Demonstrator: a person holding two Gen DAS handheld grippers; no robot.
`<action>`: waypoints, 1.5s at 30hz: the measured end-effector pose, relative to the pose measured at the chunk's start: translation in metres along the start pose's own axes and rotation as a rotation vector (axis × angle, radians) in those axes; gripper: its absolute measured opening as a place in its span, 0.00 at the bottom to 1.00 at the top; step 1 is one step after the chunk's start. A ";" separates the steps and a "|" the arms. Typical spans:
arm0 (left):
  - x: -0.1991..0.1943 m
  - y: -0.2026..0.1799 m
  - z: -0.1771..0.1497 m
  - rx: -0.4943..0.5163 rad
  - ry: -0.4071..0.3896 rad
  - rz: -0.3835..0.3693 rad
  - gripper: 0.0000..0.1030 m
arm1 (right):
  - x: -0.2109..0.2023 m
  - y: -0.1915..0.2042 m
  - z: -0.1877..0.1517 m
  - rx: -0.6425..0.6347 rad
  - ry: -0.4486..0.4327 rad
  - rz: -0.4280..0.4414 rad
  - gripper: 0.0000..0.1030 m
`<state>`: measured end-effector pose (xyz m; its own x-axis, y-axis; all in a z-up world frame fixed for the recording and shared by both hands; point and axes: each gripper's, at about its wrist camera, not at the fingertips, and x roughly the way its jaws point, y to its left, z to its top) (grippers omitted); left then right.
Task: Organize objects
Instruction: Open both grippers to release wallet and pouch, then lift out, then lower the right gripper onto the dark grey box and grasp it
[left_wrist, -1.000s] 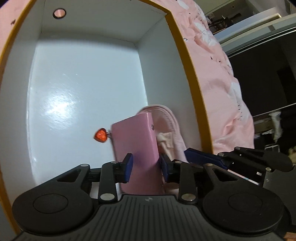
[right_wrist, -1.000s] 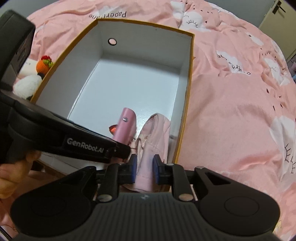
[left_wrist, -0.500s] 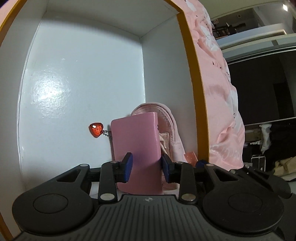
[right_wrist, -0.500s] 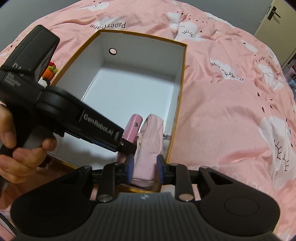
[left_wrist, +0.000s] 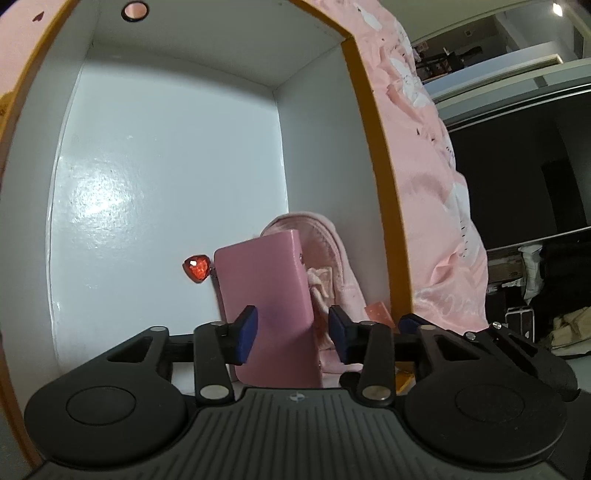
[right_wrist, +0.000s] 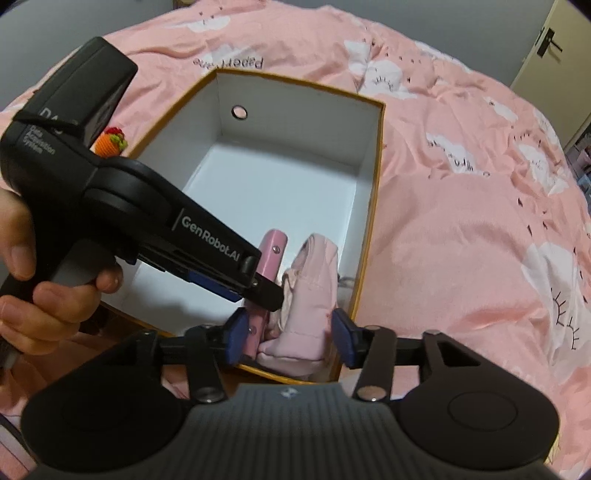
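From the left wrist, we see the pink case (left_wrist: 266, 295) standing upright in the near right corner of the white box (left_wrist: 166, 184), leaning by the pink pouch (left_wrist: 332, 266) that rests against the box wall, so we judge both were stood on edge to save floor space. A red heart charm (left_wrist: 197, 268) dangles off the case's left edge. Our left gripper (left_wrist: 291, 328) is opening: the left pad sits at the case, the right pad stands clear of it, so the case stands on its own

From the right wrist, we look down on the box set on a pink bedspread (right_wrist: 461, 221). Our right gripper (right_wrist: 290, 339) is opening too, its pads apart on either side of the pouch and case, pressing neither. A hand (right_wrist: 44, 280) holds the left tool at the case
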<state>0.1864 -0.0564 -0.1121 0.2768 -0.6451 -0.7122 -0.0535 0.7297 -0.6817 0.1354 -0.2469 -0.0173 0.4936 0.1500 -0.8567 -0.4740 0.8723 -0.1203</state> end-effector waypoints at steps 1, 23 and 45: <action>-0.001 -0.001 0.000 0.007 -0.003 0.002 0.46 | -0.001 0.001 0.000 0.000 -0.004 -0.001 0.58; -0.135 -0.034 -0.046 0.324 -0.340 0.313 0.43 | -0.030 0.045 0.029 0.088 -0.247 0.066 0.68; -0.183 0.072 -0.124 0.275 -0.154 0.544 0.36 | -0.005 0.177 0.014 -0.309 -0.096 0.360 0.53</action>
<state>0.0133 0.0857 -0.0516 0.4159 -0.1402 -0.8985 0.0179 0.9891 -0.1461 0.0594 -0.0864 -0.0269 0.3162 0.4719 -0.8230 -0.8142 0.5803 0.0199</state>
